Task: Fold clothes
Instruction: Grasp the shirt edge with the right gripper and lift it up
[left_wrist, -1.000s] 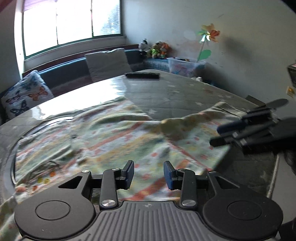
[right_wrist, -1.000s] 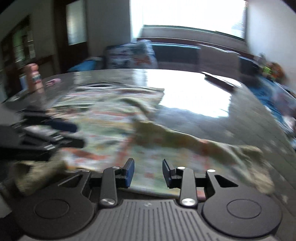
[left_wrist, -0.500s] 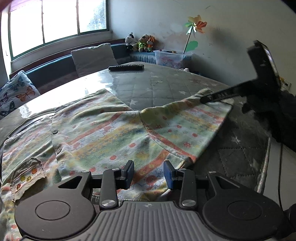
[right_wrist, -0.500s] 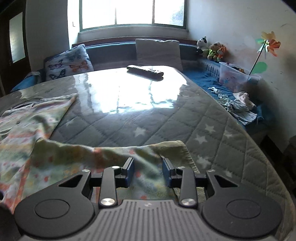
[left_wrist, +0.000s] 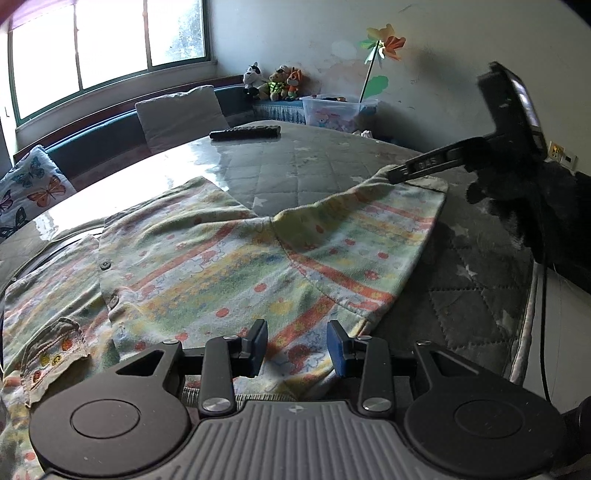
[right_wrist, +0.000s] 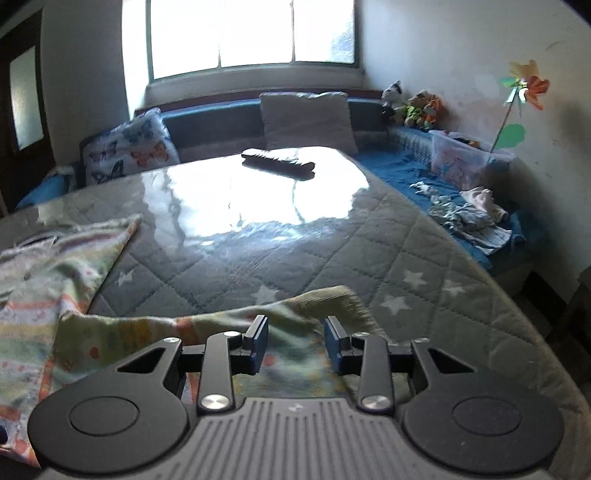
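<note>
A pastel striped, buttoned pyjama top (left_wrist: 221, 266) lies spread on the quilted grey table cover (left_wrist: 314, 166). Its sleeve (left_wrist: 388, 221) stretches out to the right. My left gripper (left_wrist: 297, 345) hovers at the top's near hem, jaws opening, with cloth seen below the gap and the pads (left_wrist: 258, 341) not pressing. In the right wrist view the sleeve's ribbed cuff (right_wrist: 328, 299) lies under my right gripper (right_wrist: 295, 347). Its jaws are opening too, pads clear of the cloth. From the left wrist view, the right gripper's fingers (left_wrist: 417, 168) rest at the cuff's far edge.
A black remote (right_wrist: 277, 162) lies at the table's far end. Cushions (right_wrist: 306, 118) lean on the blue bench behind. Loose small clothes (right_wrist: 469, 218) and a clear plastic bin (left_wrist: 340, 110) sit on the bench at right. The table edge (left_wrist: 524, 332) drops off to the right.
The right gripper swung out to the right, drawing the sleeve flat across the table. The top now lies smoother. Both pairs of jaws stand slightly wider.
</note>
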